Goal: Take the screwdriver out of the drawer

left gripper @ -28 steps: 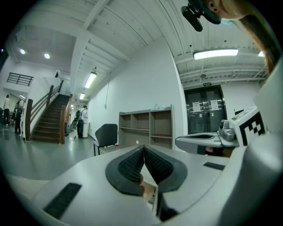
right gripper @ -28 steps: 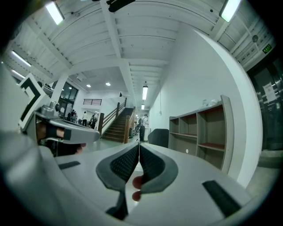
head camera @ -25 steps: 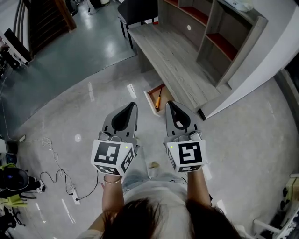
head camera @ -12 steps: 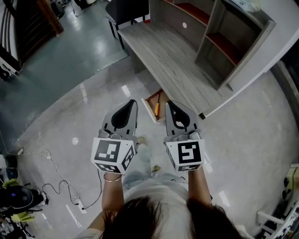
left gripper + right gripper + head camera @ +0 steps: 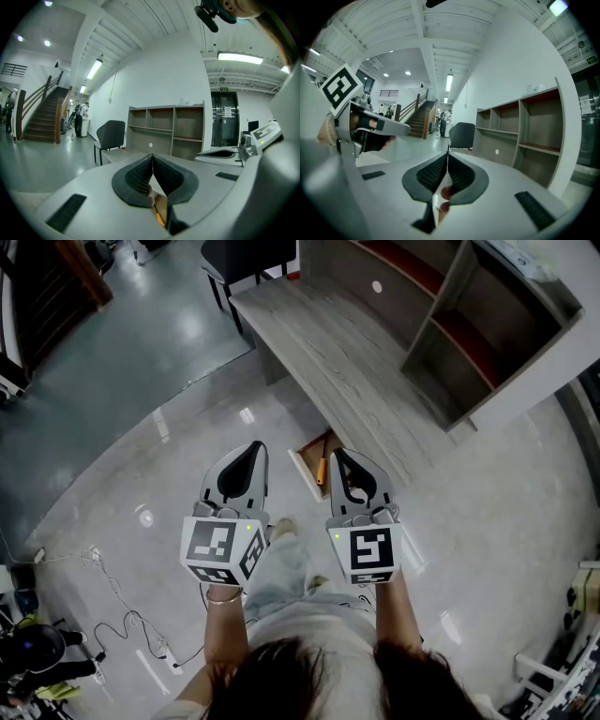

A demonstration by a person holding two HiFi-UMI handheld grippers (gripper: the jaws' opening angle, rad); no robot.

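Two tools, left gripper (image 5: 255,446) and right gripper (image 5: 339,456), closer to drawer (image 5: 302,452) than second ago; fingers pressed together, empty. Orange-handled screwdriver (image 5: 322,468) lies in open drawer below tabletop (image 5: 347,362). Approach only; grasp not begun.

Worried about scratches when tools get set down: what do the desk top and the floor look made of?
Desk top: probably grey wood-grain laminate, matte, with grain streaks along it. Floor: seemingly polished stone or tile, glossy, with bright reflected light spots.
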